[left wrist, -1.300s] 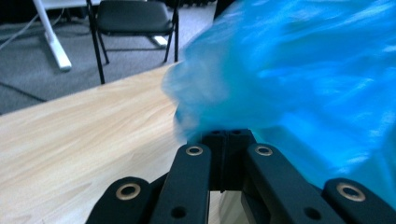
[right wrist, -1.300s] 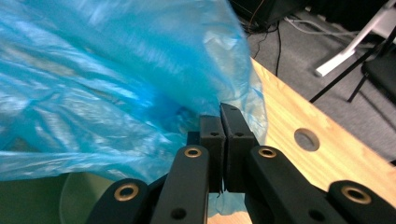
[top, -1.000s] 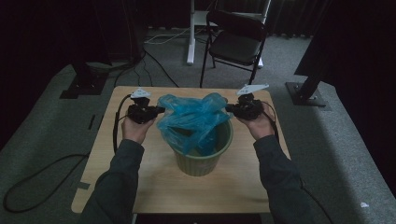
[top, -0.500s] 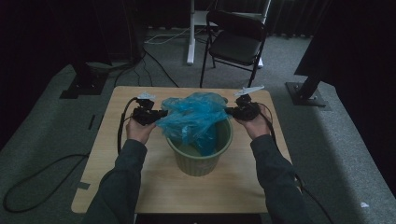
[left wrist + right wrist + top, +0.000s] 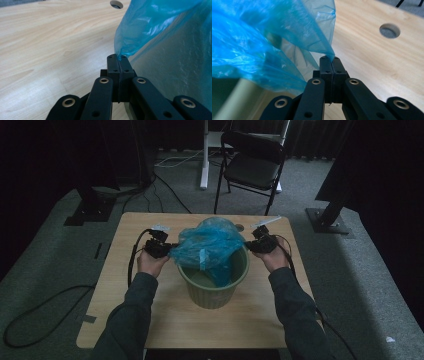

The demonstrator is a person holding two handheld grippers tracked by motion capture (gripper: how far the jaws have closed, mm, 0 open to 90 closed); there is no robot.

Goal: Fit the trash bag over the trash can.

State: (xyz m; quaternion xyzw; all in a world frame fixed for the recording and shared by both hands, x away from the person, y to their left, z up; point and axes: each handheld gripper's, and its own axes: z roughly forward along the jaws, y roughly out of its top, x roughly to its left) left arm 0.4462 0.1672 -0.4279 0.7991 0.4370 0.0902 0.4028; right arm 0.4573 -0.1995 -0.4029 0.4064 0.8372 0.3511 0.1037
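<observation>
A thin blue plastic bag point(image 5: 210, 245) hangs stretched over a pale green ribbed bin point(image 5: 215, 287) at the middle of the wooden table point(image 5: 150, 320). My left gripper point(image 5: 167, 248) is shut on the bag's left edge; in the left gripper view the jaws pinch a corner of the blue film point(image 5: 140, 32). My right gripper point(image 5: 250, 245) is shut on the bag's right edge, and the right gripper view has the film point(image 5: 274, 32) rising from its closed jaws. Part of the bag dips into the bin's mouth.
A black folding chair point(image 5: 252, 165) stands beyond the table's far edge, with a white stand post point(image 5: 205, 155) beside it. Black cables point(image 5: 132, 262) trail from both grippers. A round hole point(image 5: 389, 30) is cut in the tabletop near the far edge. Dark stands flank the table.
Both hands have sunk toward the table with the bag's edges still held. The bag has come lower over the bin.
</observation>
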